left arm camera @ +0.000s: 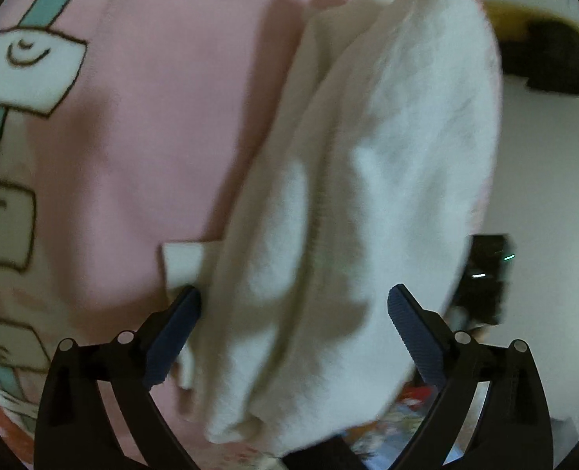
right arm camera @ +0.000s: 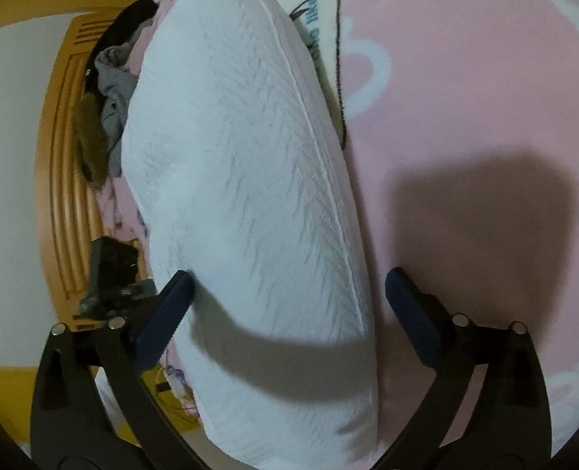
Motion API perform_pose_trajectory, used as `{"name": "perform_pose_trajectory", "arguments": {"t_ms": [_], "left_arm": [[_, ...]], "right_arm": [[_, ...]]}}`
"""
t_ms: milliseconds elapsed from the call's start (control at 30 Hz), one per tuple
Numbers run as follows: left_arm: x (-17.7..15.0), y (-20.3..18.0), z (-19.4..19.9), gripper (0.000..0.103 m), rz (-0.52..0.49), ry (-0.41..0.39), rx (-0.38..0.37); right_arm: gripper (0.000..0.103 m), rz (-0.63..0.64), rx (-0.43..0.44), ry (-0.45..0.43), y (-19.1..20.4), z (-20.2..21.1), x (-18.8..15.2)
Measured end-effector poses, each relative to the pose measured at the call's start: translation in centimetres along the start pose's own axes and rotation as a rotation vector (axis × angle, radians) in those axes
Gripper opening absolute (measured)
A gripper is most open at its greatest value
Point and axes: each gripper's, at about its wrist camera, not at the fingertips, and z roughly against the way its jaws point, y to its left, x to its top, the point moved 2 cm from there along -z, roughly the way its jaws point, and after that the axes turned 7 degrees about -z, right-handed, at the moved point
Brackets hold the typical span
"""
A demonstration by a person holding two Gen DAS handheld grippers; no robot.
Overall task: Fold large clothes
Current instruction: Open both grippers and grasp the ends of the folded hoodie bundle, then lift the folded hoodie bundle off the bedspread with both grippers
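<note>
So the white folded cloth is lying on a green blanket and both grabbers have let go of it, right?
Not quite. The blanket is pink, not green; only a few teal stripes run along its printed edge in the left wrist view. The rest holds: the white folded cloth lies on it, and both the left gripper and the right gripper have their jaws wide apart, not pinching the cloth. The right wrist view shows the colour best.

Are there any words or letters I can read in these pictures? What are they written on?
Teal letters on the white patch of the pink bedcover, right wrist view: upside down and blurred, not readable.
Left wrist view: only drawn faces on the bedcover's white patches, no words.
White garment: no text visible.
</note>
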Motion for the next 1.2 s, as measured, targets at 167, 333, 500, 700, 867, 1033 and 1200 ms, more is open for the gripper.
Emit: {"name": "perform_pose_trajectory", "arguments": {"t_ms": [167,333,500,700,867,1033,1200], "left_arm": [[0.6,-1.5,-1.3,0.095,-0.136,0.044,0.119],[1.4,-2.1,-2.9,0.096,-0.155,0.059,0.138],[1.8,-2.9,-3.8,0.097,-0.139,0.037,0.167],[0.1,-5.3,-4.1,0.068,-0.132,0.004,0.166],[-1.1,-6.5,-2.9,0.038,-0.100,-0.022,0.112],[-2.7,-8.9,-2.1,0.035,-0.125,-0.054,-0.012],[-3.6,-10.2,-0.5,0.034,-0.142,-0.076,-0.048]], "right_arm": [[0.098,-0.068,0.114,0.047,-1.0,-0.5,0.2],[0.098,-0.020,0.093,0.071,-0.7,-1.7,0.6],[0.098,-0.026,0.126,0.068,-1.2,-2.6,1.3],[0.095,0.003,0.084,-0.005,-0.7,-1.6,-0.1],[0.079,-0.029,0.141,-0.004,-0.6,-0.5,-0.8],[0.071,-0.045,0.252,0.035,-0.1,0.7,-1.6],[0.063,-0.080,0.342,0.039,0.6,1.9,-2.9]]}}
